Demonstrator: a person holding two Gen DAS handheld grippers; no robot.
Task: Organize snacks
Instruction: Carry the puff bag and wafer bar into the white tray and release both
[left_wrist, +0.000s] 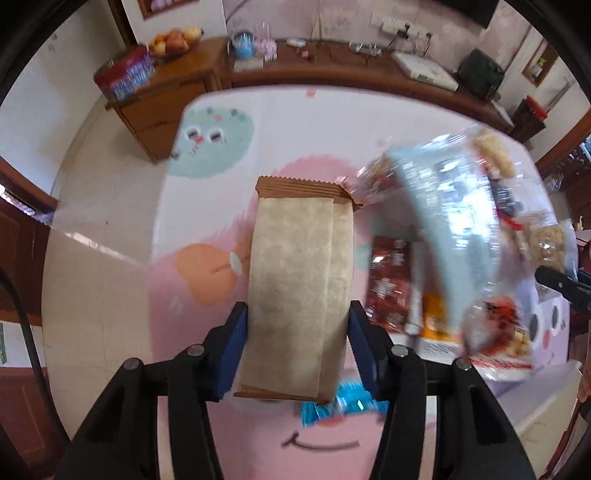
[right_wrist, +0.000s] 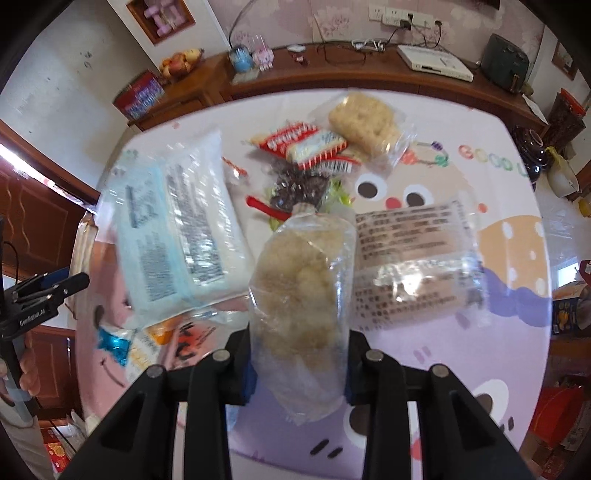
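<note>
Both grippers grasping one snack pack each, lifted clear of the table.

Nearest my left camera, the left gripper has its blue pads clamped on the long sides of a tan pack, low down near its bottom end, so most of it stands free; its long axis runs straight away from me, brown crimped end pointing toward the sideboard. I judge that side grip keeps it from swinging while carried. My right gripper squeezes a clear bag of puffed balls the same way, long axis forward, knotted neck pointing at the pile of loose snacks on the table. A pale blue pack looks blurred beside it; whether it rests on anything I cannot tell.
</note>
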